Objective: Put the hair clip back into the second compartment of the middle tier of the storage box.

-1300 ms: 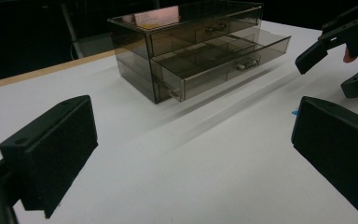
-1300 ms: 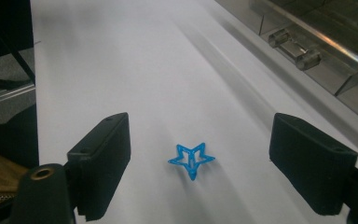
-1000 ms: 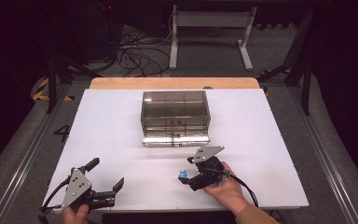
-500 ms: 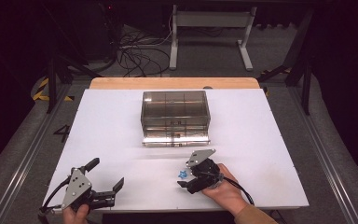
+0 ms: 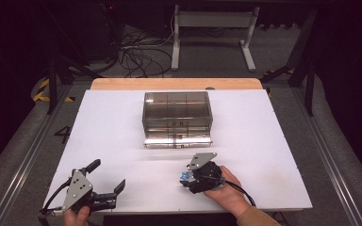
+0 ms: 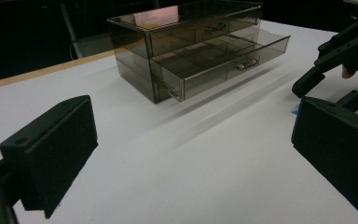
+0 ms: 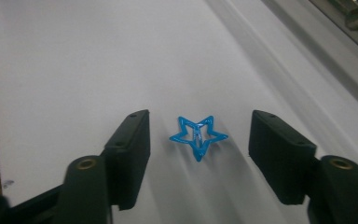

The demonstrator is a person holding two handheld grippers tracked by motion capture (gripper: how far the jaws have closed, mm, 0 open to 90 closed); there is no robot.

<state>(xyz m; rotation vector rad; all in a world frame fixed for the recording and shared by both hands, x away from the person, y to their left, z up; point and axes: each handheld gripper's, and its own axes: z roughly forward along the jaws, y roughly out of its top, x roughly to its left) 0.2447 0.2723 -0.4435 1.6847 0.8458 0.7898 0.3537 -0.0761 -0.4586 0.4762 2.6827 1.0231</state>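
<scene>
Drawer box at table centre: lower drawer pulled out, compartments bare. Right gripper released, straddling blue star clip. Left gripper released, near left.

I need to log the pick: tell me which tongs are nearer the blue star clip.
Right. The right tongs stand open with the blue star clip between their jaws on the table; the left tongs sit open far off at the table's near-left corner.

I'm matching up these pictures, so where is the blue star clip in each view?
High view: blue star clip lies low centre, at the right claw.
Left gripper view: a blue sliver at right edge.
Right gripper view: centre, between open jaws.
Shared landmark: drawer box.
</scene>
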